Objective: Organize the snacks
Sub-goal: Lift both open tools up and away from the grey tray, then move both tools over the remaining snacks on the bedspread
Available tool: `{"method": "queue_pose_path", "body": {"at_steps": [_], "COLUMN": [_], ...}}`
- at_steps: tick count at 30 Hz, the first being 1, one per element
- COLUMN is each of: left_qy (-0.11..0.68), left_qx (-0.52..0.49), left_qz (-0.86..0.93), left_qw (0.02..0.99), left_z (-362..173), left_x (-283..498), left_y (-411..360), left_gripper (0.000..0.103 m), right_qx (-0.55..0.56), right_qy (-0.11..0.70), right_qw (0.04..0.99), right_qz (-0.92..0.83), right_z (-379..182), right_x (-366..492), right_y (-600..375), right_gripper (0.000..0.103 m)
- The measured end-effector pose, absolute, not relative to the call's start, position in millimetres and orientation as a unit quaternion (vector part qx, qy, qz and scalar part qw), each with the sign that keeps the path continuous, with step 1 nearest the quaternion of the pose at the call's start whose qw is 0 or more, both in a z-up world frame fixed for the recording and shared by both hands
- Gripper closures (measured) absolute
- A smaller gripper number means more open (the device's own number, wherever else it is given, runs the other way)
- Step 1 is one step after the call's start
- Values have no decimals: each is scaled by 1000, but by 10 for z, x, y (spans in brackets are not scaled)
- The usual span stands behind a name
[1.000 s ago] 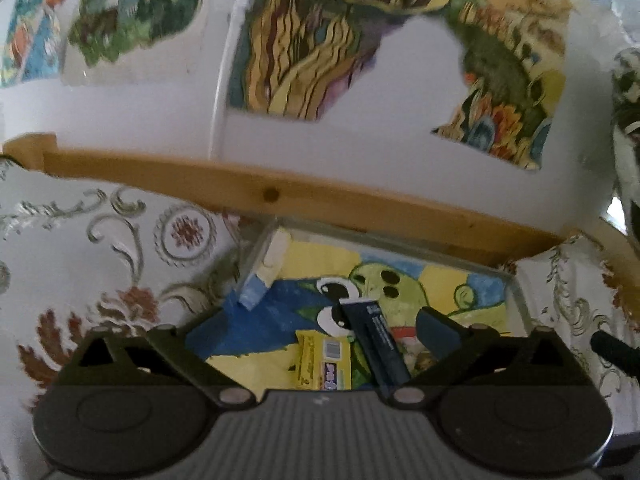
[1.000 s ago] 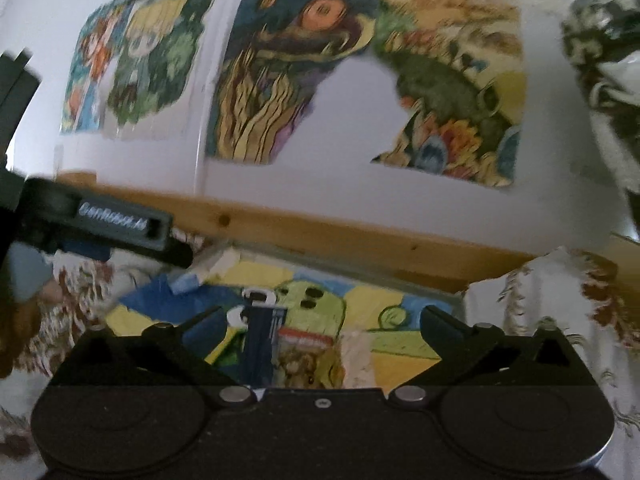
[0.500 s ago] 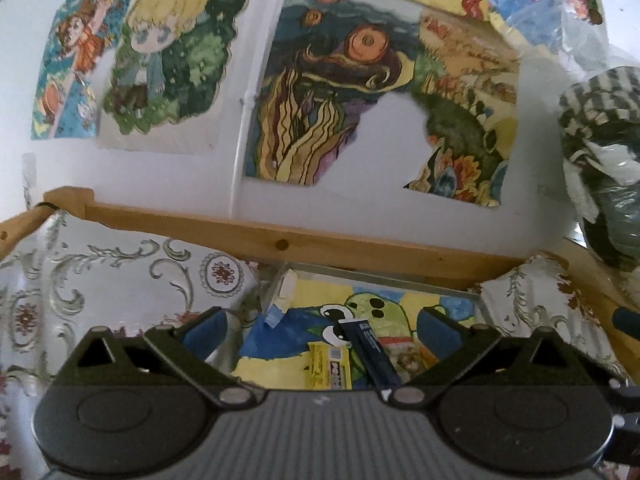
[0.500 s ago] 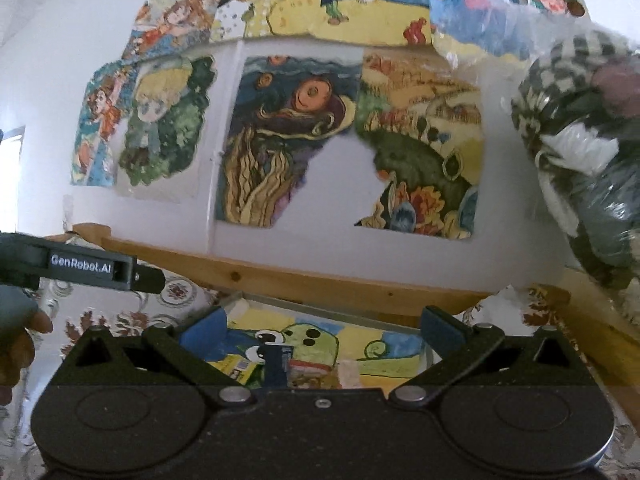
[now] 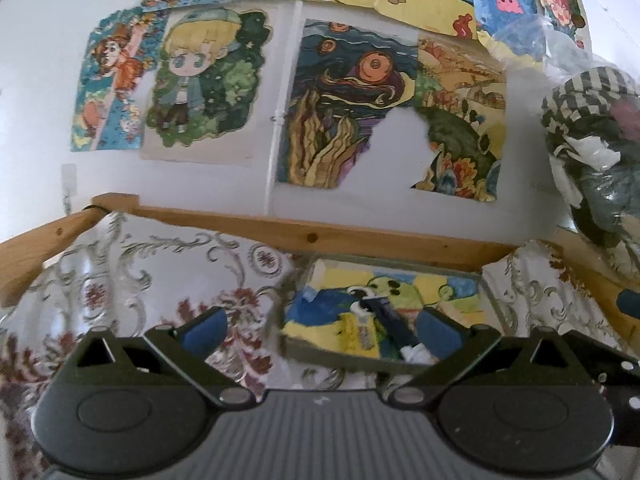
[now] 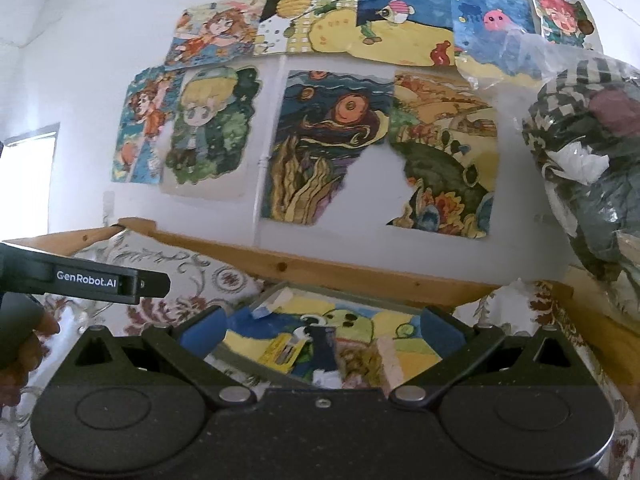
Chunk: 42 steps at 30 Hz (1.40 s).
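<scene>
Two grippers, the left gripper [image 5: 320,322] and the right gripper [image 6: 320,320], hang over a floral tablecloth [image 5: 132,276] with their blue-padded fingers spread wide and nothing between them. At twelve o'clock from the right one, a shallow tray [image 6: 236,354] lined with a cartoon drawing holds the snacks: a yellow packet [image 6: 282,352] at ten o'clock of a dark blue bar [image 6: 322,348], just beside it. From the left wrist the tray [image 5: 340,360] sits toward one o'clock, near the wooden rail [image 5: 360,240].
</scene>
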<state>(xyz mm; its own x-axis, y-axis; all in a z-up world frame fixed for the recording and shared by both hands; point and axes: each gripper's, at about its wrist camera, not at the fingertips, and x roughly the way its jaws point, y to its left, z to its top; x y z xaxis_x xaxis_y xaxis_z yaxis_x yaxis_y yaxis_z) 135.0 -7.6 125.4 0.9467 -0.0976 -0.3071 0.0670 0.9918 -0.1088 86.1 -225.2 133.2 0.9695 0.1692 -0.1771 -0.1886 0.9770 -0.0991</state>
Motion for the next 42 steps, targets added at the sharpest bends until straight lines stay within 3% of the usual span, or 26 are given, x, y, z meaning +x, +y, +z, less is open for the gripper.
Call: {"method": "queue_pose_path", "body": {"at_steps": [20,42], "left_qy": [214,312], "left_qx": [-31,14], "left_qz": [-15,-16], "left_qw": [976,950], "left_z": [728,106], "left_x": [723,606], "left_y": [344,329], "left_gripper": [0,0], "right_qx": [-55,-56], "right_qy": [160,290], "right_qw": [980,948], "right_qz": [101,115], "right_z": [833,163], "right_x": [349,326], "right_y": [-2074,-1886], "right_gripper": [1,1]}}
